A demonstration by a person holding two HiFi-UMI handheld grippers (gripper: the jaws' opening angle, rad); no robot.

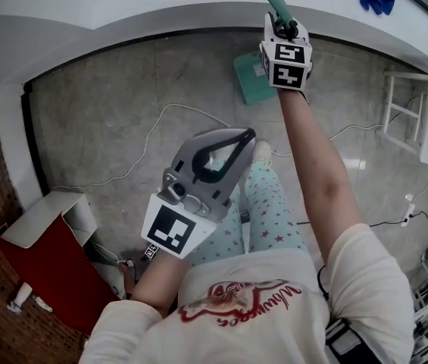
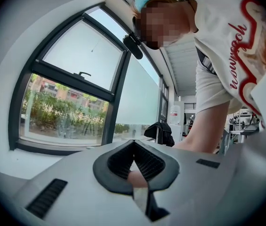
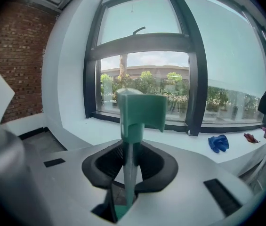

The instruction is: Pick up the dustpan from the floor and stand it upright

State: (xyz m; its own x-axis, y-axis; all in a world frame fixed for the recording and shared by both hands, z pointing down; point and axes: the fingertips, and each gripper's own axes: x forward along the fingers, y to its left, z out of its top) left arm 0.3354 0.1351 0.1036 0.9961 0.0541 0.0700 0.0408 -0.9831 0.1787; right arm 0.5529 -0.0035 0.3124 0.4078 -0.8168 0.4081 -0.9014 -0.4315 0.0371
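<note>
Right hand-held gripper clamping dustpan handle at 12 o'clock; left hand-held gripper idling closed, empty. Risk: thin handle pivoting in jaws, dustpan toppling.

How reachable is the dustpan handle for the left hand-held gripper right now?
Probably yes, once opened. The right hand-held gripper clamps the dustpan handle, its end free; the left hand-held gripper sits back, jaws shut, nothing visible between them.

Your right gripper grips the green dustpan by its handle, near the far edge of the floor. Your left gripper is closed with nothing in it, above your legs.
</note>
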